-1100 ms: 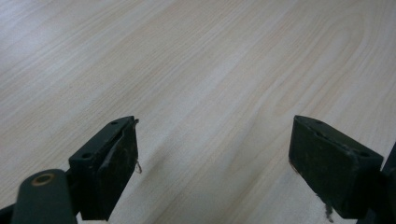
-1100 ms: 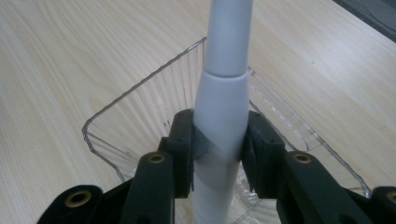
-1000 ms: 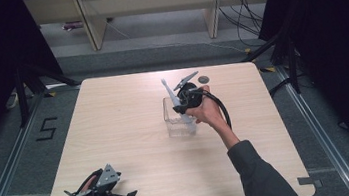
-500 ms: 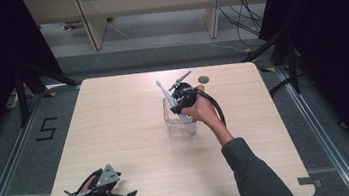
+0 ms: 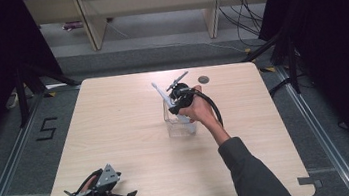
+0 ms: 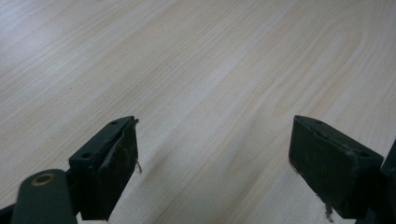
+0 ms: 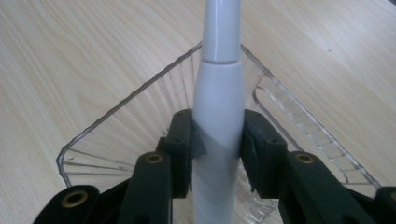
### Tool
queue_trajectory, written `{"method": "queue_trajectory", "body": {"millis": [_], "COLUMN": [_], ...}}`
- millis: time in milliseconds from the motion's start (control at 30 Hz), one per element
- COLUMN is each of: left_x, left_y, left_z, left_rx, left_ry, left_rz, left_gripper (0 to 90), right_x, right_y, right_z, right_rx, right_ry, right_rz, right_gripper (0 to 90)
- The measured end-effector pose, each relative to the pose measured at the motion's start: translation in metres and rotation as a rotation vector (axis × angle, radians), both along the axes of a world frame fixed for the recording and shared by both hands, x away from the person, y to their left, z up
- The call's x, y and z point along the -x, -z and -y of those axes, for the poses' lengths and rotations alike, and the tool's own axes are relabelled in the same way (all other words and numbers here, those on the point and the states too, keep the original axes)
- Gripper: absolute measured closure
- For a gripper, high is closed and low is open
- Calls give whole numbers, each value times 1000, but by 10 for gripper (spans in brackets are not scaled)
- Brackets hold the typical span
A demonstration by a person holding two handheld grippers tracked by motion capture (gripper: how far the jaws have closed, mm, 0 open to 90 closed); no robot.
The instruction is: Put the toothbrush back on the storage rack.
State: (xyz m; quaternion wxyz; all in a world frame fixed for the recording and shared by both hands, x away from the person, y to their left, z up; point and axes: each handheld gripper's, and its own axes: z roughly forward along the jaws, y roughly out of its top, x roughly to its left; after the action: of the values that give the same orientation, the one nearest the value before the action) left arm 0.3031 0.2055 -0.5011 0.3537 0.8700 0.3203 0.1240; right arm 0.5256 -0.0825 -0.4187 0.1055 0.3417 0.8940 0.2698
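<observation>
Your right gripper (image 7: 217, 149) is pinching a white electric toothbrush (image 7: 218, 107) by its handle, one black jaw pressed on each side of the thick lower part. The brush runs straight ahead of the jaws and away from you in the right gripper view, narrowing past a seam to a slimmer neck that leaves the top of the frame. Below and around your jaws sits a clear plastic container (image 7: 116, 116) with ribbed walls; its rim spreads out to both sides of the gripper, and the lower end of the handle sits inside it. I cannot tell whether the brush touches the bottom.

In the high view your right gripper (image 5: 178, 99) is over the middle of the table (image 5: 116, 130), directly above the container (image 5: 179, 123), with the toothbrush (image 5: 162, 93) leaning up and to the left of it. A small dark round disc (image 5: 203, 79) lies on the wood just beyond and to the right of that gripper.

Your left gripper (image 5: 104, 191) rests near the table's near edge, well apart from the container. Its jaws are spread wide, and in the left gripper view (image 6: 215, 168) bare wood lies between and ahead of them.
</observation>
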Motion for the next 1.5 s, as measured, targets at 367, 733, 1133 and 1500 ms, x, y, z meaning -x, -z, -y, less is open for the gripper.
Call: {"method": "queue_trajectory", "body": {"millis": [367, 733, 1133, 1500], "left_x": [0, 0, 0, -1], "left_y": [0, 0, 0, 0], "left_z": [0, -1, -1, -1], "left_rx": [-7, -24, -22, -23], "left_ry": [-3, 6, 4, 3], "left_rz": [-1, -1, -1, -1], "left_gripper": [153, 153, 153, 154], "right_x": [17, 34, 43, 52], "right_y": [-14, -22, -27, -31], "right_z": [12, 29, 43, 51], "right_rx": [-31, -113, -178, -225], "right_ry": [21, -55, -35, -11], "right_rz": [33, 128, 153, 195], "right_gripper": [563, 479, 419, 368]}}
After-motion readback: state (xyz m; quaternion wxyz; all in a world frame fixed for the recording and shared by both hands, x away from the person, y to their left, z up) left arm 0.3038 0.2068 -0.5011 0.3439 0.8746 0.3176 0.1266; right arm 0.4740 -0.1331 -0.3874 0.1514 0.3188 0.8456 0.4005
